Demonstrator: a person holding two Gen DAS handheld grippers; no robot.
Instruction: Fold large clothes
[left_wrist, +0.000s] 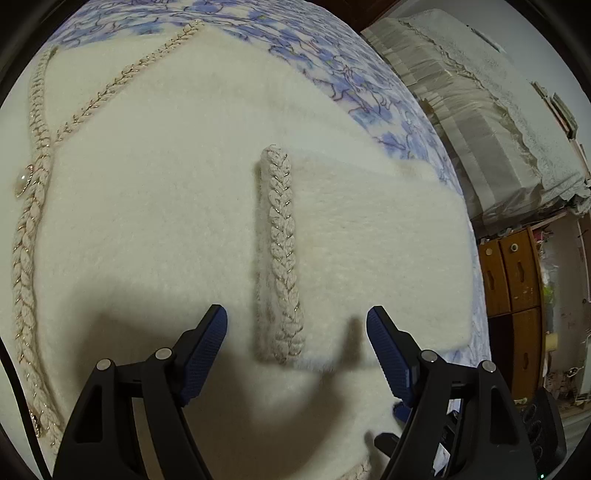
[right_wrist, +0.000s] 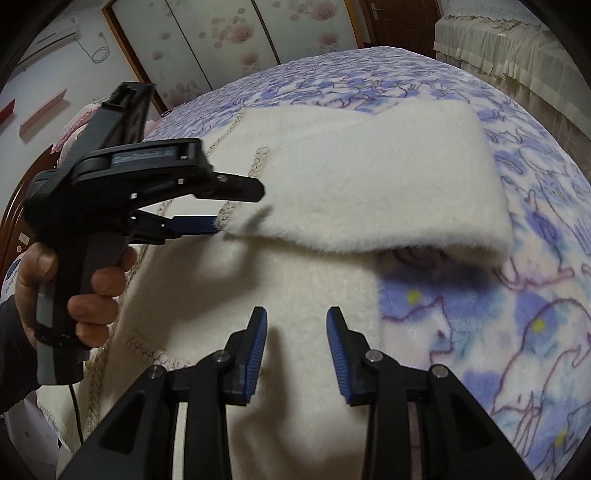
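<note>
Left tool (left_wrist: 296, 328) open, level w/ sleeve (left_wrist: 369, 254) cuff; right tool (right_wrist: 296, 328) open over cardigan (right_wrist: 295, 295).

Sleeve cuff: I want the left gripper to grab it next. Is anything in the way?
Nothing visible. The left gripper is open, with the braided cuff lying between its fingers on the cardigan.

Cardigan's (left_wrist: 147, 221) lower hem beyond frame edge; bedspread (right_wrist: 517, 332) beneath it hidden.
</note>
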